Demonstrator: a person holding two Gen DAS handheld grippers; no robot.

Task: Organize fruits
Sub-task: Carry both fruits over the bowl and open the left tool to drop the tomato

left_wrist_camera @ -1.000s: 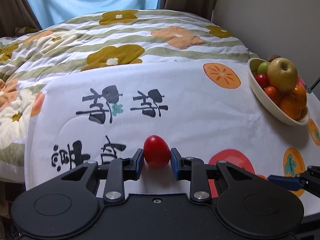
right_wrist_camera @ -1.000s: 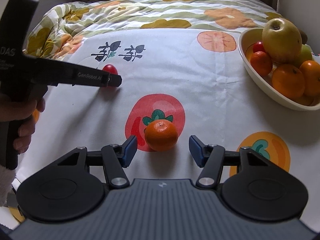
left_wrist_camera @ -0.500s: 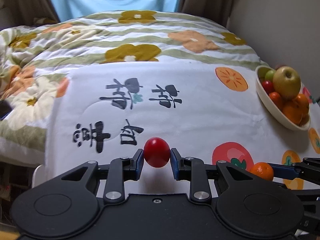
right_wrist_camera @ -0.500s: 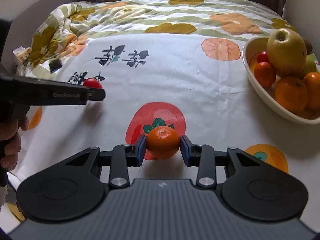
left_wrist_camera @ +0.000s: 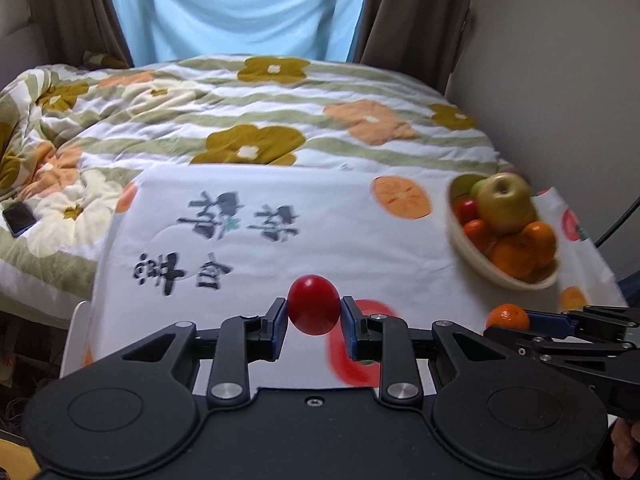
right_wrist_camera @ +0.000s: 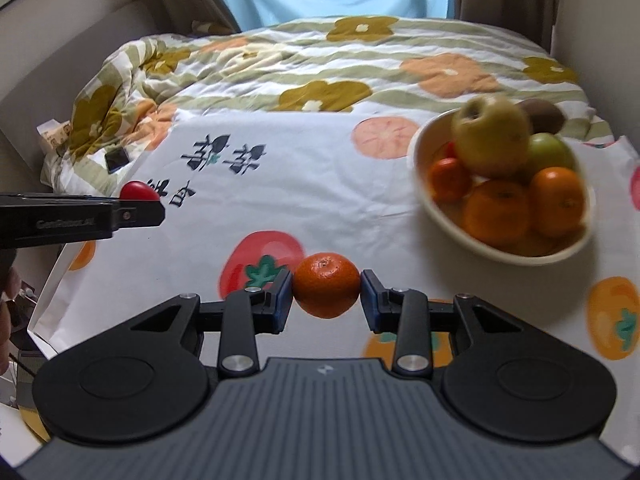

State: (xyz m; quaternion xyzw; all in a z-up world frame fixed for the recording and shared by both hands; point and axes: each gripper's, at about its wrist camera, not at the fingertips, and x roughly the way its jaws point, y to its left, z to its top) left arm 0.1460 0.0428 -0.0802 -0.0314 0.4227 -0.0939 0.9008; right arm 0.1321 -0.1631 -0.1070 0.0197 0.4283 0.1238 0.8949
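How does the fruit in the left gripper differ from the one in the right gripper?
The left gripper clamps a smooth, glossy red tomato; the right gripper clamps a dimpled orange mandarin. The mandarin forces its jaws wider than the tomato does. Both are held clear of the white printed cloth.

Home bedroom. Bed with floral striped quilt (left_wrist_camera: 248,128) fills the far part, brown curtains (left_wrist_camera: 404,12) over a light blue window drape (left_wrist_camera: 244,4) at the far end, plain walls either side. Phone (left_wrist_camera: 18,218) lies on quilt at left. Near side: fruit-print cloth (right_wrist_camera: 320,184), cream bowl of fruit (right_wrist_camera: 448,220) at right.
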